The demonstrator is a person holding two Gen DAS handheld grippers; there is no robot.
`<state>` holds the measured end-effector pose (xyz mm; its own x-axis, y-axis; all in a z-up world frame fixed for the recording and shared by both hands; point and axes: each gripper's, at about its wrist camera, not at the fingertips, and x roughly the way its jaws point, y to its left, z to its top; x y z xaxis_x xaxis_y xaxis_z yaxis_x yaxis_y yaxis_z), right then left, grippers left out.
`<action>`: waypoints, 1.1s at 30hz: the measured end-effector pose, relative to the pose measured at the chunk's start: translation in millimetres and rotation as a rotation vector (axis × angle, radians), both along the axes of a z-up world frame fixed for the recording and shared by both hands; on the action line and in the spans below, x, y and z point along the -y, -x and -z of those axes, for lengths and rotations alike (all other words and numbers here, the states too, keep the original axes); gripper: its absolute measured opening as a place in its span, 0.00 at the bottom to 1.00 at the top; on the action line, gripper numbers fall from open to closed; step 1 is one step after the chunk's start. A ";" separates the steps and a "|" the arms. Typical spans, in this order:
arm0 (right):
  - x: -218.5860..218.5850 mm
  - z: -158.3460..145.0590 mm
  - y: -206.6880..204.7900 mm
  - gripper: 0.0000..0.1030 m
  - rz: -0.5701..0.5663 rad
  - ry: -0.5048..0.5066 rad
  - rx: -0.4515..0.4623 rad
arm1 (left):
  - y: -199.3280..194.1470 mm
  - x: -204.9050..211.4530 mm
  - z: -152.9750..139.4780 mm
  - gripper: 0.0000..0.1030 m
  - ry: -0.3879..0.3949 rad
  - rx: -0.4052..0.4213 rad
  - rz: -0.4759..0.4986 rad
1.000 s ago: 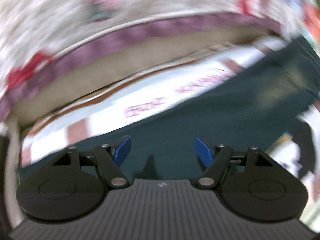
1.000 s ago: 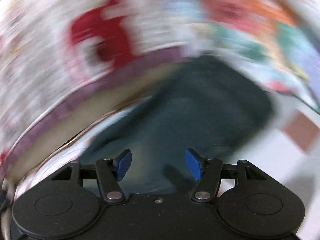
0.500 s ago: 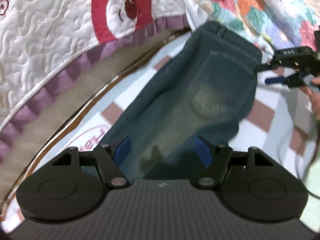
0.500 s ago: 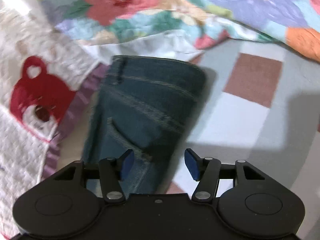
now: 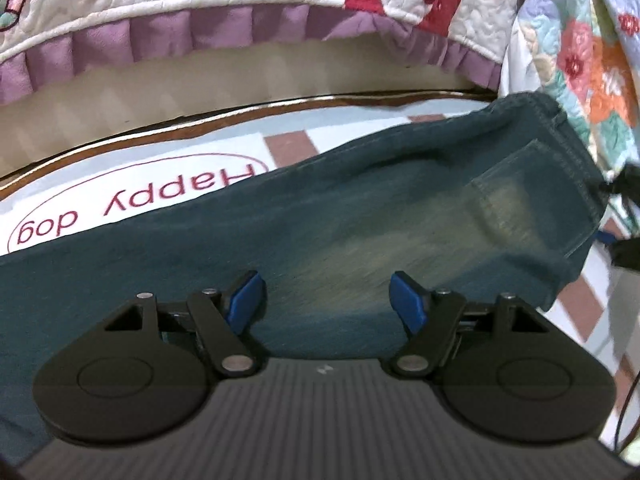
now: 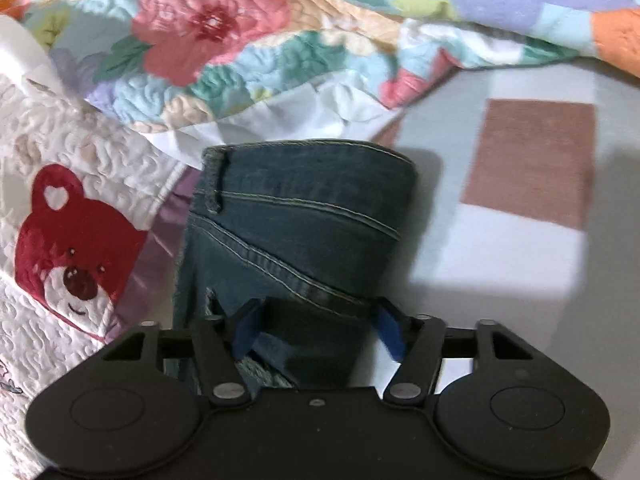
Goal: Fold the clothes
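Observation:
A pair of dark blue jeans (image 5: 360,220) lies folded lengthwise on a checked mat (image 5: 200,140), waistband to the right in the left wrist view. My left gripper (image 5: 324,300) is open just above the middle of the jeans, holding nothing. In the right wrist view the waistband end of the jeans (image 6: 304,216) lies straight ahead, with belt loop and seams showing. My right gripper (image 6: 316,328) is open, its blue fingers straddling the jeans near the back pocket. The right gripper shows as a dark shape at the right edge of the left wrist view (image 5: 628,216).
A white quilt with a red bear and purple frill (image 5: 240,28) hangs along the far edge, also at left in the right wrist view (image 6: 76,264). A floral quilt (image 6: 280,40) lies bunched beyond the waistband. The mat shows brown and pale squares (image 6: 532,160).
My left gripper has swung to face the bear quilt, low over the jeans' middle. My right gripper has moved forward and down, so its open fingers now straddle the waistband end.

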<state>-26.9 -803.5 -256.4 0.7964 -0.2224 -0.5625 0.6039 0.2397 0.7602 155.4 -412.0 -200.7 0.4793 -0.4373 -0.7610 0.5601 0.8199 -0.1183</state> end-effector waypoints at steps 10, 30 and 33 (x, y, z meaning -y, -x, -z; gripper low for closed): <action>-15.7 -77.8 -40.7 0.24 -0.215 0.494 0.094 | -5.4 -21.5 9.1 0.71 -0.034 0.062 0.103; 19.6 -47.5 -50.5 0.28 -0.199 0.283 -0.121 | 62.7 0.9 -19.0 0.70 0.168 0.130 0.214; 23.5 -49.5 -44.0 0.29 -0.186 0.220 -0.076 | 86.8 44.6 -11.1 0.71 0.087 0.196 0.313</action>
